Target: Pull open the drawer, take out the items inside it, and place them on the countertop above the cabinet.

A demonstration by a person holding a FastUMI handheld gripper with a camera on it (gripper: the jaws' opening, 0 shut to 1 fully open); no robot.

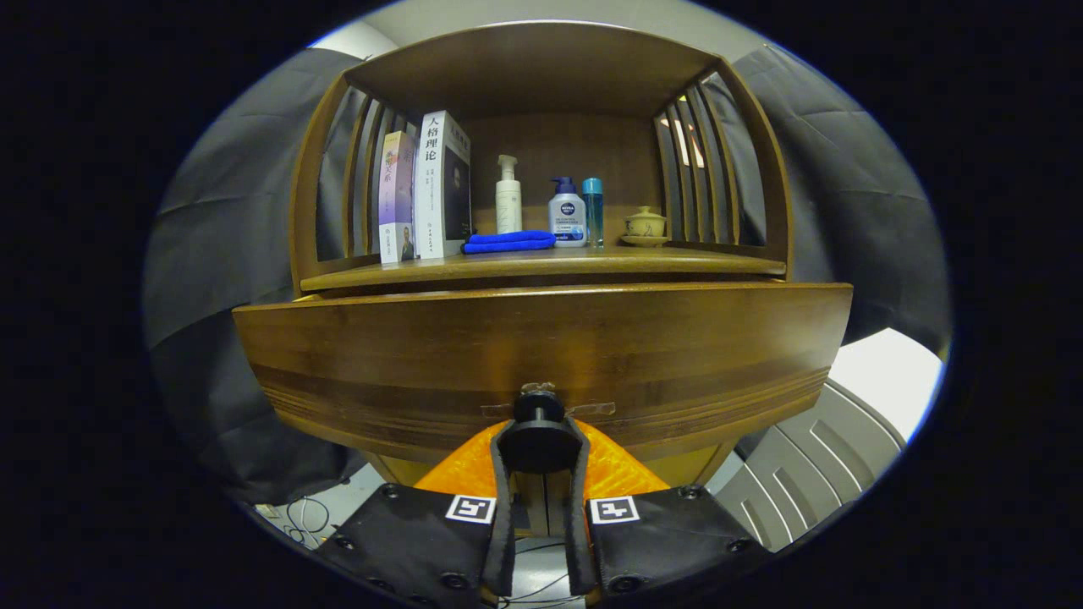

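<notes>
A brown wooden drawer front point(541, 355) spans the space just ahead of me, standing out from the cabinet below the countertop point(541, 264). Its round dark knob point(539, 436) sits between my fingers, and my gripper point(539, 440) is shut on it, both fingertips pressing its sides. The drawer's inside is hidden behind the front panel. On the countertop lies a folded blue cloth point(509, 242).
On the countertop stand two books point(427, 190), a white pump bottle point(508, 196), a blue-capped pump bottle point(567, 211), a slim teal bottle point(593, 211) and a small lidded cup on a saucer point(645, 227). Slatted wooden side walls enclose the shelf. A grey ribbed object point(812, 465) lies low right.
</notes>
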